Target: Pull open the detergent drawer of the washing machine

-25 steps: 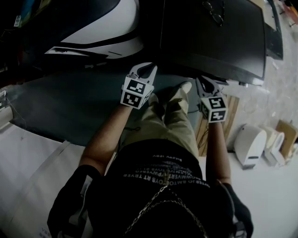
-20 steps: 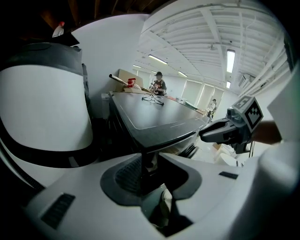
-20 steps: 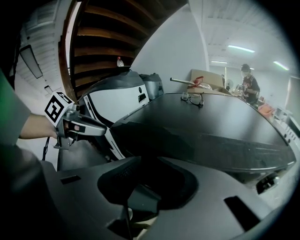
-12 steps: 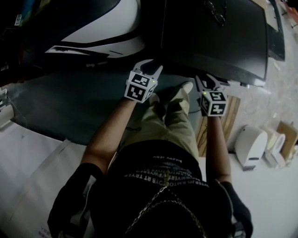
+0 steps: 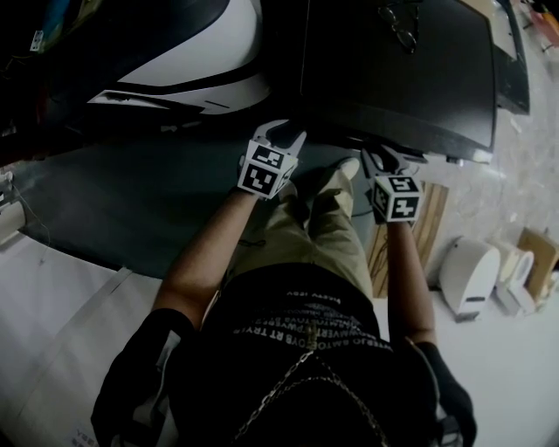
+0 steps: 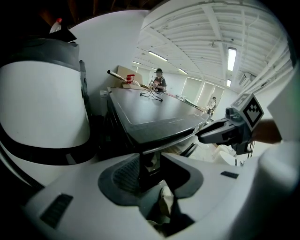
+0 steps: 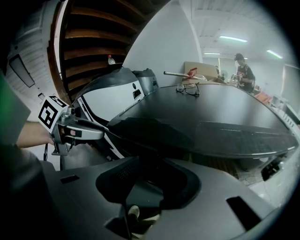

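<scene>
Left gripper [image 5: 281, 133]: jaws spread, tips at the near left corner of a black flat-topped unit [image 5: 410, 79], whose dark corner stands in the gap without being pinched. Right gripper [image 5: 390, 158]: jaws likewise spread and empty, tips tucked beneath the unit's overhanging front edge. Detergent drawer: not distinguishable in any view, since the unit's front face lies in deep shadow under the top; also present are spectacles [image 5: 400, 24] on the top and a white, black-striped shell [image 5: 196, 48] to the left, partly cropped.
</scene>
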A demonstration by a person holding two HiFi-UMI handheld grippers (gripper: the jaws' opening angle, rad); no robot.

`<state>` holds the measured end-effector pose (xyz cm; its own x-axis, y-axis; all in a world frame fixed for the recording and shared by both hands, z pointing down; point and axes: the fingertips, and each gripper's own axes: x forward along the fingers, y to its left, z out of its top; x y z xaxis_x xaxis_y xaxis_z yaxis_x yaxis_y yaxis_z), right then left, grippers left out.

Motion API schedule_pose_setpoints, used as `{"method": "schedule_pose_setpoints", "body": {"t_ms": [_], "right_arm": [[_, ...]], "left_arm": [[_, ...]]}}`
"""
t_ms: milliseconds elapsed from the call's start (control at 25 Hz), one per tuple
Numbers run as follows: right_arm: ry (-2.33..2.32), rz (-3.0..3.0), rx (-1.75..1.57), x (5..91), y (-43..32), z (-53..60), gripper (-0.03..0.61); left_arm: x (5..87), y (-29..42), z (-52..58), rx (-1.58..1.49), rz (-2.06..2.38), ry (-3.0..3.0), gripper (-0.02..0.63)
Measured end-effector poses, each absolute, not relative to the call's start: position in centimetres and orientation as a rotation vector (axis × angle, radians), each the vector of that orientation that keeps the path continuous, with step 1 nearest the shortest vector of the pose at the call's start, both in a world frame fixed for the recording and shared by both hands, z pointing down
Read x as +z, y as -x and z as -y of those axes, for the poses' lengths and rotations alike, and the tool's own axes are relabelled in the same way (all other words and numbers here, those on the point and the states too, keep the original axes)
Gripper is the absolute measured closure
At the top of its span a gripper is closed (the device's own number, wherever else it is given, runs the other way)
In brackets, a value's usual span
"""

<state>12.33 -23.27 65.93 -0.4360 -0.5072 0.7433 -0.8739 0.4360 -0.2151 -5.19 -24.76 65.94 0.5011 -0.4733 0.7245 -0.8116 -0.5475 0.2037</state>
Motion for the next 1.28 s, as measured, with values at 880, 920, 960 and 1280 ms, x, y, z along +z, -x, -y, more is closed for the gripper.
{"method": "schedule_pose_setpoints", "body": {"t_ms": [880, 920, 960, 1280], "right_arm": [[-1.146, 2.046, 0.851, 66.5, -12.5, 20.2, 0.465], [-1.147, 2.045, 0.86, 66.5, -12.5, 19.8, 0.465], [-1.147, 2.042, 0.864, 66.4, -12.5, 19.4, 0.464], [-1.17, 2.006, 0.871, 66.8, -12.9, 16.0, 0.46]], "left_arm": [[65.7, 5.3, 21.1, 0.914, 0.949, -2.198, 0.495], [65.7, 5.4, 20.7, 0.918, 0.944, -2.196, 0.495], [65.8, 5.3, 20.2, 0.922, 0.937, -2.195, 0.495], [65.6, 5.1, 16.6, 0.935, 0.878, -2.212, 0.495]]}}
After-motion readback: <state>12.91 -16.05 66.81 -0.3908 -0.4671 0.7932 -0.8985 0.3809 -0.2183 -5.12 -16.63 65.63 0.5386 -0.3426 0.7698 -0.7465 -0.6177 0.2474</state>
